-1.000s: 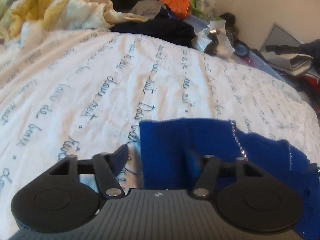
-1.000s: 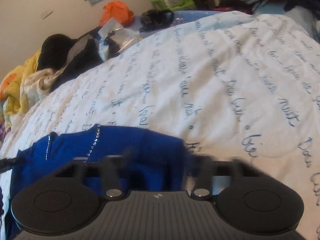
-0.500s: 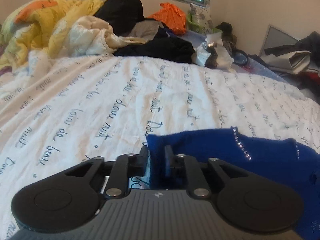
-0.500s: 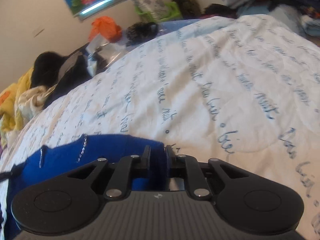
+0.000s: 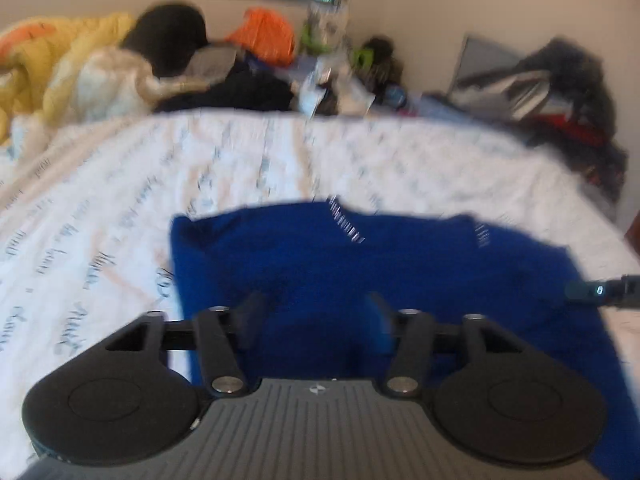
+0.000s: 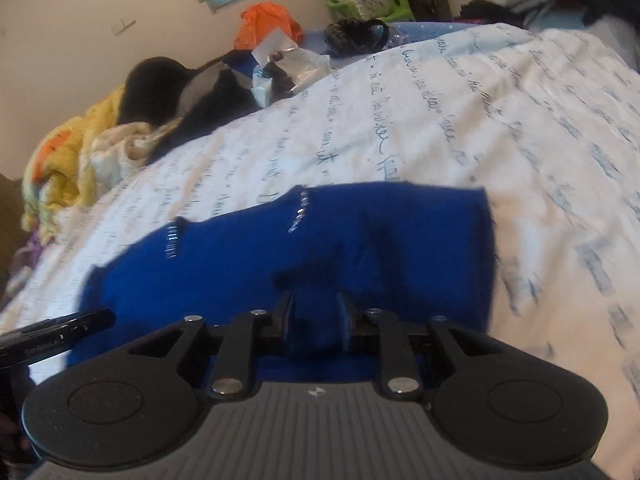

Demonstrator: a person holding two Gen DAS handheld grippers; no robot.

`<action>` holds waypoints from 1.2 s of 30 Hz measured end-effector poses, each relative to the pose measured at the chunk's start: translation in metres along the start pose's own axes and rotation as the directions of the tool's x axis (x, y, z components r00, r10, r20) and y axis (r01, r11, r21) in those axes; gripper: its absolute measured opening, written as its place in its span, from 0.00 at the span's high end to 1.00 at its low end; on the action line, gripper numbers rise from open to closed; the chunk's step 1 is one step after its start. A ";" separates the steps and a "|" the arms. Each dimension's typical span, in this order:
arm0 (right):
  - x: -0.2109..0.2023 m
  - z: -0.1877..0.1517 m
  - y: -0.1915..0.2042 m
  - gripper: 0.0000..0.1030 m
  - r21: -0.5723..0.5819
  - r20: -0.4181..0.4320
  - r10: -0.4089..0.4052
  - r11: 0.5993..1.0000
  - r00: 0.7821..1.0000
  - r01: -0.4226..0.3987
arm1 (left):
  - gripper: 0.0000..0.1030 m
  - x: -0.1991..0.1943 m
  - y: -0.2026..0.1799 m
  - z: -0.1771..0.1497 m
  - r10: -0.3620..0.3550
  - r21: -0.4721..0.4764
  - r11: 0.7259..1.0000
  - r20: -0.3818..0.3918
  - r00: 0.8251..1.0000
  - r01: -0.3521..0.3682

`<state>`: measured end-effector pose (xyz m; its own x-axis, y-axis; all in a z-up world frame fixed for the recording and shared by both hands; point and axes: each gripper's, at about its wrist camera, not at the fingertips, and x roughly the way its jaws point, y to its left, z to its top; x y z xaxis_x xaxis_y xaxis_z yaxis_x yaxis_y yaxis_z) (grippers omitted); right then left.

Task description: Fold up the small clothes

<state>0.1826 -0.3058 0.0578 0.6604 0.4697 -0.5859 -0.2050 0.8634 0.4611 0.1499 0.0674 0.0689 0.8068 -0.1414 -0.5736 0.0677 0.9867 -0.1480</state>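
Observation:
A small royal-blue garment (image 5: 344, 256) with silver stud lines lies spread on the white bed sheet (image 5: 120, 200); it also shows in the right wrist view (image 6: 320, 240). My left gripper (image 5: 316, 308) is open, its fingers spread above the garment's near edge. My right gripper (image 6: 314, 312) has its fingers partly closed around a bunch of the blue fabric at the near edge. The tip of the other gripper shows at the right edge of the left wrist view (image 5: 600, 290) and at the left edge of the right wrist view (image 6: 60, 330).
A yellow quilt (image 5: 48, 60) and dark clothes (image 5: 224, 92) are piled at the head of the bed. An orange bag (image 5: 264, 36) and clutter line the wall. A clothes heap (image 5: 560, 92) sits at the right. The sheet (image 6: 520, 120) extends beyond the garment.
My left gripper was shut on the garment's corner half a second ago and has opened and let go. Both grippers carried the near edge forward, and more of the garment now shows.

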 end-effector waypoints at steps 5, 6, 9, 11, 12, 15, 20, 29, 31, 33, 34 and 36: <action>-0.100 -0.081 -0.020 0.15 0.097 -0.028 0.135 0.987 0.990 -0.132 | 0.03 -0.113 0.017 -0.063 -0.065 -0.030 0.997 0.059 0.996 0.067; -0.114 -0.099 -0.030 0.15 0.148 -0.048 0.142 0.980 0.989 -0.134 | 0.04 -0.128 0.024 -0.079 -0.077 -0.073 0.994 0.029 0.997 0.079; -0.148 -0.150 -0.054 0.15 0.300 -0.105 0.152 0.947 0.983 -0.115 | 0.06 -0.161 0.044 -0.124 -0.141 -0.233 0.966 -0.094 0.985 0.116; -0.163 -0.173 -0.058 0.15 0.321 -0.135 0.119 0.944 0.984 -0.071 | 0.06 -0.180 0.055 -0.148 -0.161 -0.297 0.948 -0.147 0.976 0.111; -0.172 -0.181 -0.058 0.15 0.326 -0.129 0.130 0.942 0.983 -0.082 | 0.06 -0.187 0.057 -0.158 -0.174 -0.324 0.939 -0.168 0.970 0.113; -0.178 -0.195 -0.060 0.15 0.389 -0.182 0.226 0.911 0.957 -0.141 | 0.03 -0.203 0.065 -0.178 -0.271 -0.411 0.894 -0.177 0.946 0.179; -0.175 -0.215 -0.055 0.15 0.469 -0.255 0.388 0.851 0.885 -0.238 | 0.03 -0.209 0.074 -0.205 -0.518 -0.617 0.721 -0.179 0.837 0.314; -0.180 -0.231 -0.050 0.25 0.488 -0.228 0.392 0.838 0.891 -0.244 | 0.48 -0.200 0.093 -0.224 -0.571 -0.759 0.603 -0.195 0.797 0.246; -0.181 -0.234 -0.055 0.47 0.480 -0.247 0.358 0.852 0.901 -0.207 | 0.65 -0.196 0.098 -0.221 -0.544 -0.750 0.627 -0.228 0.808 0.211; -0.179 -0.236 -0.058 0.73 0.472 -0.271 0.316 0.867 0.909 -0.160 | 0.85 -0.192 0.097 -0.218 -0.527 -0.735 0.650 -0.252 0.812 0.194; -0.178 -0.237 -0.059 0.84 0.469 -0.278 0.305 0.871 0.911 -0.148 | 0.92 -0.190 0.095 -0.216 -0.517 -0.719 0.669 -0.272 0.811 0.185; -0.177 -0.239 -0.059 0.90 0.459 -0.279 0.293 0.877 0.914 -0.141 | 0.92 -0.189 0.092 -0.209 -0.495 -0.686 0.705 -0.294 0.818 0.179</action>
<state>-0.0944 -0.3959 -0.0248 0.3419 0.7342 -0.5866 0.0586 0.6064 0.7930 -0.1192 0.1677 -0.0046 0.4535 -0.6273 -0.6331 -0.2100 0.6151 -0.7599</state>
